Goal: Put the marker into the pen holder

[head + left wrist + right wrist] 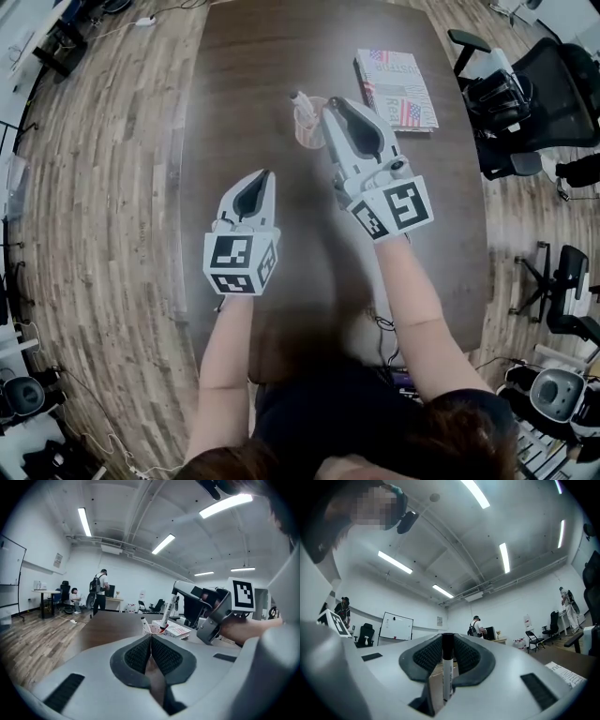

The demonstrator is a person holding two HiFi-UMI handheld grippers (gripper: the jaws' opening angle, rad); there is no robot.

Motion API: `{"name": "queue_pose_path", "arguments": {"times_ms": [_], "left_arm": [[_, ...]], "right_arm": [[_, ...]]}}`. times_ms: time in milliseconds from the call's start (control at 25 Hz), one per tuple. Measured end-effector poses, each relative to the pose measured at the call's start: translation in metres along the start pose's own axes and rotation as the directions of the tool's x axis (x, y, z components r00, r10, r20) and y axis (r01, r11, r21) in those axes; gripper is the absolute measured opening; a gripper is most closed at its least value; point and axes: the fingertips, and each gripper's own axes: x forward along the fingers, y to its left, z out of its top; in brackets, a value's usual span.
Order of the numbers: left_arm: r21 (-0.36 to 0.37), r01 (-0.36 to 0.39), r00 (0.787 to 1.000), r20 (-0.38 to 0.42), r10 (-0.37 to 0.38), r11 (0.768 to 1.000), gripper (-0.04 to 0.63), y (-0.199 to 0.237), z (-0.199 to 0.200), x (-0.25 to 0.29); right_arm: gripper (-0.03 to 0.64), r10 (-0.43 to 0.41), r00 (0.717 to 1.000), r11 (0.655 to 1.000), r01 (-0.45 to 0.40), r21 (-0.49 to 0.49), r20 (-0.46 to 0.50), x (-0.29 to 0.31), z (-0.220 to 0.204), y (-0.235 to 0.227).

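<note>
My right gripper (332, 111) is shut on a white marker with a black cap (447, 667), which stands upright between its pads. In the left gripper view this marker (168, 613) hangs tip-down over the pinkish mesh pen holder (155, 630), its lower end at the rim. The pen holder (307, 131) stands on the dark table (244, 84) and has another marker (299, 98) leaning in it. My left gripper (263, 178) hovers nearer to me and to the left, jaws shut with nothing between them (151, 639).
A book with a flag cover (396, 89) lies on the table just right of the holder. Office chairs (525, 94) stand past the table's right edge. Wood floor surrounds the table. People stand at desks far across the room (98, 595).
</note>
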Motion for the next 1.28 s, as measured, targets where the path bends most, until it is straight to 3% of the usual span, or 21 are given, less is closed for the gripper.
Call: {"name": "queue_pose_path", "arguments": {"times_ms": [440,760,1280], "left_arm": [[-0.054,-0.019,1.000,0.000,0.020,0.998,0.028,0.014,-0.011,0.005],[-0.055,-0.018,0.999,-0.037,0.016,0.998,0.028,0.018,-0.024,0.011],[-0.078,-0.028,0.999,-0.045,0.024,0.997,0.028,0.019,-0.020,-0.002]], "right_arm": [[0.089,-0.153,0.988,0.988,0.153,-0.007,0.020,0.004,-0.045,-0.031],[0.089,-0.157,0.985,0.987,0.158,0.009,-0.071,0.005,-0.072,-0.035],[0.087,-0.129,0.951,0.990,0.137,0.012,-0.281,0.001,-0.107,-0.026]]}}
